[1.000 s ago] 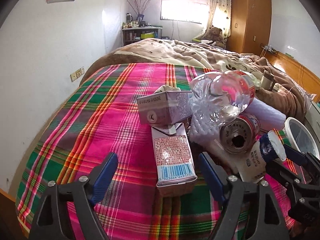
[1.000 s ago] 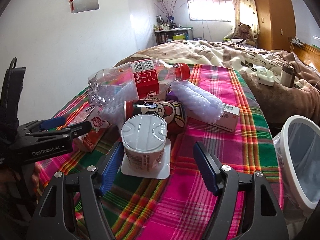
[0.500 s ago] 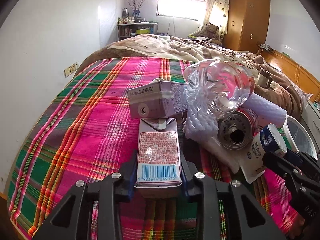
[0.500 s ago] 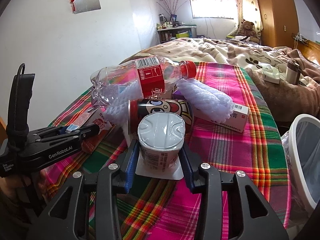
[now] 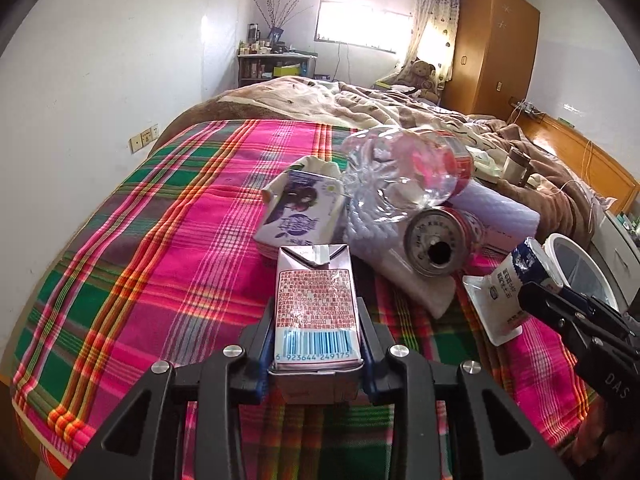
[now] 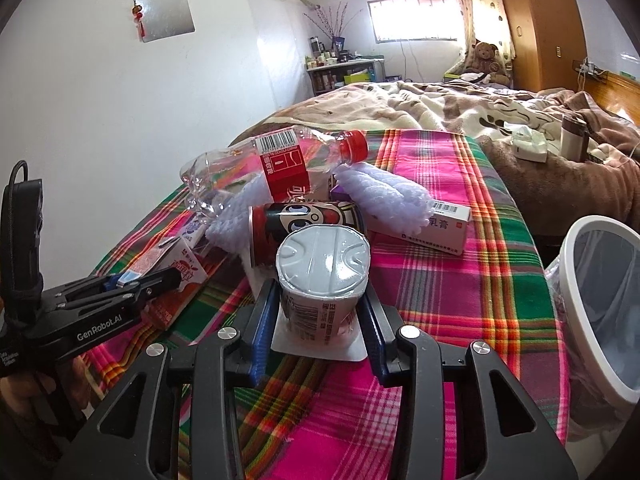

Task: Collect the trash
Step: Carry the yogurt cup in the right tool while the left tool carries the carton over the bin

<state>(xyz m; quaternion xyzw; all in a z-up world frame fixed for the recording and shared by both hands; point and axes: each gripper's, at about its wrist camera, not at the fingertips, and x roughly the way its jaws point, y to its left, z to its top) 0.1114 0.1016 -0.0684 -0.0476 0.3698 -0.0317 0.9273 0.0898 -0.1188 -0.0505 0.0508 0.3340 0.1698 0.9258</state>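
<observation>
My left gripper (image 5: 316,336) is shut on a small drink carton (image 5: 315,296) with a barcode, held just above the plaid blanket (image 5: 160,240). My right gripper (image 6: 320,312) is shut on a white yogurt cup (image 6: 322,276) with a foil lid; it also shows in the left wrist view (image 5: 508,292). Behind lie a clear plastic bottle (image 6: 276,168) with a red cap, a red can (image 6: 304,224), a purple carton (image 5: 300,212), white foam netting (image 6: 384,196) and a flat white box (image 6: 436,226). A white trash bin (image 6: 596,304) stands at the right.
The blanket's near edge drops off below both grippers. A rumpled brown quilt (image 6: 460,108) with a tissue pack and a tumbler (image 6: 572,140) lies beyond. A wall runs along the left; a wooden wardrobe (image 5: 488,44) stands at the back.
Both grippers closed from open: the left onto the drink carton, the right onto the yogurt cup. Both have since lifted their items slightly. The purple carton has tipped over.
</observation>
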